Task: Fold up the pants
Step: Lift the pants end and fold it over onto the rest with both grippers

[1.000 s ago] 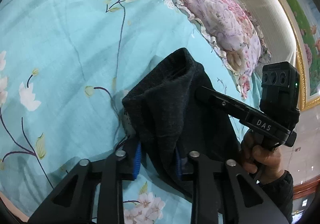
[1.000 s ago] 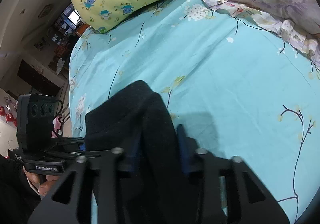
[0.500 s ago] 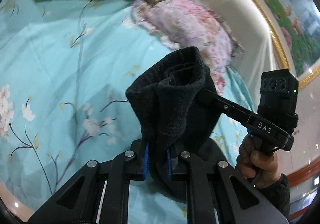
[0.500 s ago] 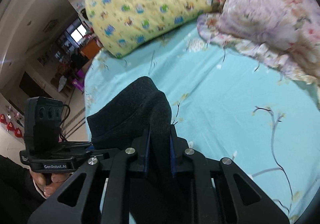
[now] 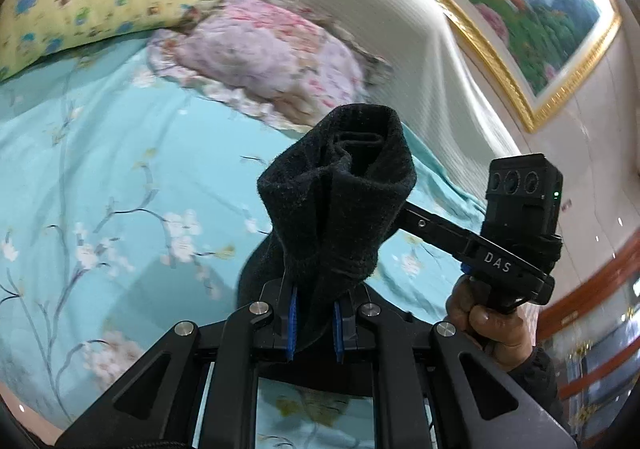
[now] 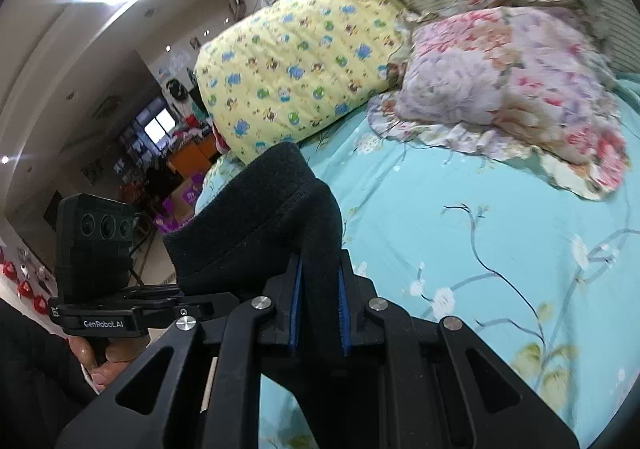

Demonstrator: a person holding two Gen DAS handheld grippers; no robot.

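The dark pants (image 5: 340,209) are bunched into a thick fold, lifted clear above the turquoise floral bedsheet (image 5: 100,177), at the centre of both wrist views. The left gripper (image 5: 314,323) pinches the fabric between its blue-padded fingers, closed tightly on it, with the cloth rising toward 12 o'clock. The right gripper (image 6: 320,309) likewise clamps a fold of the same pants (image 6: 260,217), the fabric bulging out toward 10 o'clock. In the left view the right hand (image 5: 488,321) grips its handle at 4 o'clock; in the right view the left hand (image 6: 104,357) shows at 8 o'clock. A pink floral pillow (image 5: 260,57) lies at 11 o'clock beyond the pants, and a yellow cartoon-print pillow (image 6: 296,65) sits farther back, beside it.
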